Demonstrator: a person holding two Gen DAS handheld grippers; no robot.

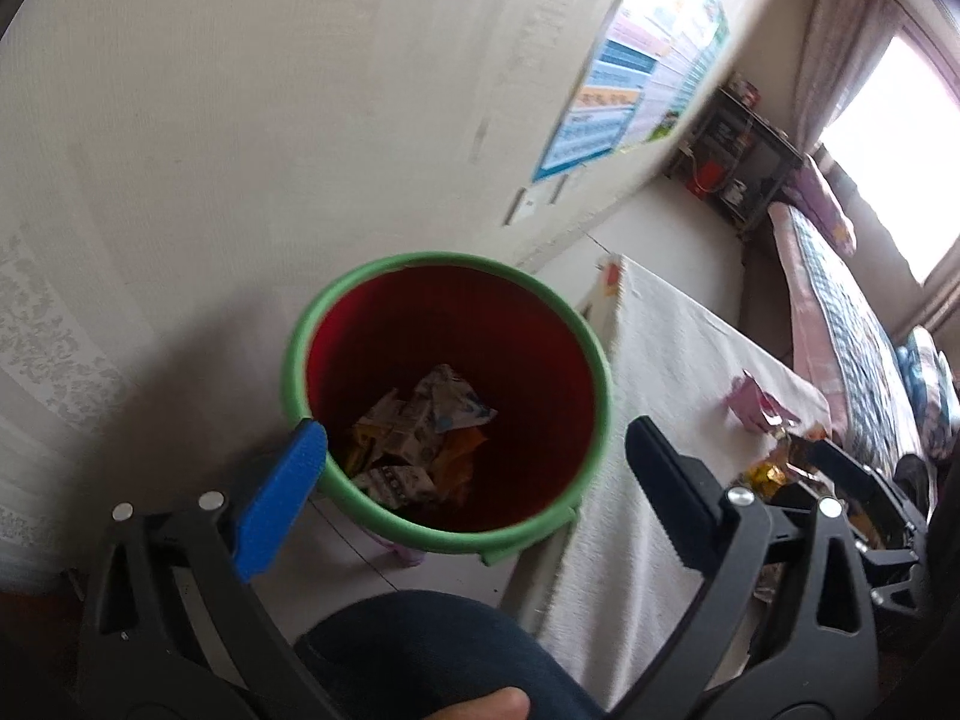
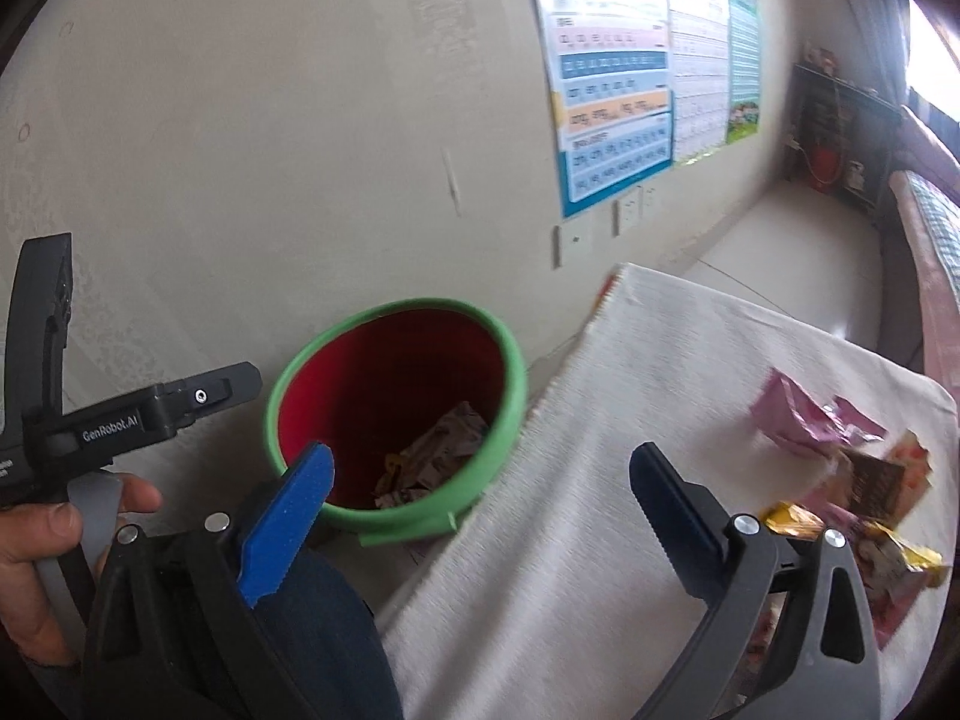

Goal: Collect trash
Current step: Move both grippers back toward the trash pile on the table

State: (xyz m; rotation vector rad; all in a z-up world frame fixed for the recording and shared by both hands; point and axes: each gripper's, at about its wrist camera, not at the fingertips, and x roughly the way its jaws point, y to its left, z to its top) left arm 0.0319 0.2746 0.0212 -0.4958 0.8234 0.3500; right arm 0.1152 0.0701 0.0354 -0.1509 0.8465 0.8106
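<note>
Both tools are standing wide apart, gripping nothing: left tool (image 1: 477, 450) over the green-rimmed bin (image 1: 447, 396), where crumpled wrappers (image 1: 420, 438) are lying; right tool (image 2: 480, 474) beside it, loose wrappers (image 2: 840, 468) remaining on the white-clothed desk (image 2: 600, 450).

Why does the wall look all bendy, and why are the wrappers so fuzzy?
Left wrist view: the fisheye lens curves the wall, and the window glares white. Right wrist view: motion blur smears the pink wrapper and the white cloth; the poster bows too.
</note>
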